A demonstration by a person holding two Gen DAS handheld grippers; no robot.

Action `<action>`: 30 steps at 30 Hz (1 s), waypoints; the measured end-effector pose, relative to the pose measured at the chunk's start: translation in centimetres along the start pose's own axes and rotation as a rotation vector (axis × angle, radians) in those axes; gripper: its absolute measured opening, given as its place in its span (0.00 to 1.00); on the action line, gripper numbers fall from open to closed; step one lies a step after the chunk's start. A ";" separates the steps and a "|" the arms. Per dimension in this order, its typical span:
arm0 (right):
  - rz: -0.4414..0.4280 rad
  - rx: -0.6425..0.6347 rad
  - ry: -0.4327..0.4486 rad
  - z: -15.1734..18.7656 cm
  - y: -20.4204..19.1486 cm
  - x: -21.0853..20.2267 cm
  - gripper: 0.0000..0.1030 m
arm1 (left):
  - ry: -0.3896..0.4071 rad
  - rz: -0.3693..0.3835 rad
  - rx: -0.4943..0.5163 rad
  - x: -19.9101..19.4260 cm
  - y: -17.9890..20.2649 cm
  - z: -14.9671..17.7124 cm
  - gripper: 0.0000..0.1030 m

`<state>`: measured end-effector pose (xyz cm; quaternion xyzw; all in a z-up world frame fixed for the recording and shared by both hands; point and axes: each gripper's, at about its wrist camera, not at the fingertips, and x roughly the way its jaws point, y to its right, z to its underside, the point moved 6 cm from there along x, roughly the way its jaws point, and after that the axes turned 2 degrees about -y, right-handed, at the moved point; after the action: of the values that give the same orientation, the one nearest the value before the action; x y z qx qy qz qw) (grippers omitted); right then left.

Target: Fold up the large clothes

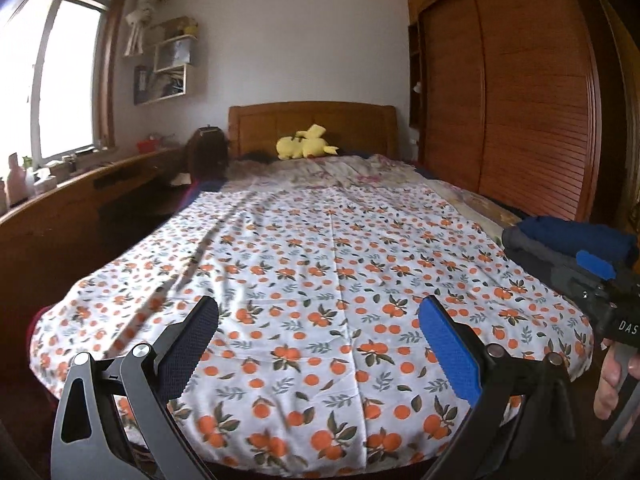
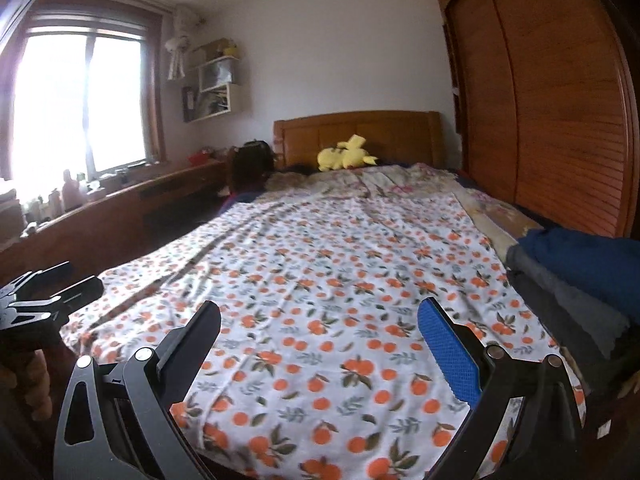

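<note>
Between the spread fingers of the left gripper (image 1: pixel 318 344) lies the orange-print sheet (image 1: pixel 320 248), flat on the bed with its near hem just below the jaws. These jaws stand wide and hold nothing. The right gripper (image 2: pixel 320 344) is the same: jaws wide, nothing between them, the same cloth under and ahead of them. Both tools hang at the foot of the bed, side by side, probably because the near hem is the easiest edge to take for a first fold toward the headboard (image 1: pixel 312 120).

To the right of the right jaws a pile of dark folded clothes (image 2: pixel 576 280) sits on the cloth's edge; I think it is set aside there as finished work. Far ahead of both jaws rests a yellow plush toy (image 1: pixel 304 145). My judgement is that the folding is not yet begun: the 2 grippers must first come down and pinch the hem.
</note>
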<state>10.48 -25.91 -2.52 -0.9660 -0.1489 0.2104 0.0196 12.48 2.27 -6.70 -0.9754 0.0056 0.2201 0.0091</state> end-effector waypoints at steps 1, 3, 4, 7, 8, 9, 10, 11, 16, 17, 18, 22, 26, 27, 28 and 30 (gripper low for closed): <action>-0.002 -0.005 0.006 -0.1 -0.4 -0.2 0.92 | 0.004 -0.001 -0.002 -0.4 -0.2 0.0 0.98; -0.001 -0.012 0.014 -0.2 -0.9 -0.4 0.92 | 0.009 0.001 -0.006 -1.0 -0.4 0.1 0.98; -0.002 -0.014 0.016 -0.2 -1.1 -0.5 0.92 | 0.011 -0.001 -0.007 -1.2 -0.4 0.1 0.98; -0.003 -0.017 0.016 -0.2 -1.4 -0.5 0.92 | 0.013 -0.001 -0.007 -1.6 -0.5 0.1 0.98; -0.001 -0.019 0.016 -0.1 -1.5 -0.5 0.92 | 0.014 -0.001 -0.008 -1.6 -0.5 0.2 0.98; 0.002 -0.020 0.016 -0.1 -1.5 -0.5 0.92 | 0.016 0.000 -0.008 -1.6 -0.5 0.1 0.98; 0.002 -0.020 0.016 -0.1 -1.5 -0.5 0.92 | 0.016 0.002 -0.009 -1.7 -0.4 0.1 0.98; 0.005 -0.018 0.016 0.0 -1.4 -0.5 0.92 | 0.017 0.004 -0.009 -1.9 -0.4 0.1 0.98; 0.025 -0.015 0.012 0.2 -0.9 -0.4 0.92 | 0.018 0.007 -0.007 -2.2 0.2 -0.1 0.98; 0.027 -0.015 0.011 0.2 -0.8 -0.4 0.92 | 0.018 0.006 -0.006 -2.2 0.3 -0.1 0.98; 0.028 -0.015 0.011 0.2 -0.8 -0.3 0.92 | 0.018 0.008 -0.006 -2.1 0.1 -0.1 0.98; 0.030 -0.013 0.010 0.4 -0.6 -0.3 0.92 | 0.018 0.009 -0.008 -2.1 0.2 -0.1 0.98; 0.031 -0.014 0.011 0.3 -0.7 -0.3 0.92 | 0.015 0.009 -0.009 -2.1 0.3 -0.1 0.98; 0.030 -0.014 0.010 0.4 -0.6 -0.3 0.92 | 0.016 0.009 -0.009 -2.0 0.2 -0.1 0.98; 0.031 -0.015 0.009 0.3 -0.7 -0.3 0.92 | 0.016 0.009 -0.009 -2.1 0.2 -0.1 0.98; 0.032 -0.014 0.008 0.4 -0.6 -0.2 0.92 | 0.014 0.010 -0.011 -2.0 0.1 -0.1 0.98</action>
<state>9.98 -25.40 -2.75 -0.9692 -0.1349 0.2057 0.0102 10.72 2.17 -5.77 -0.9770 0.0092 0.2132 0.0027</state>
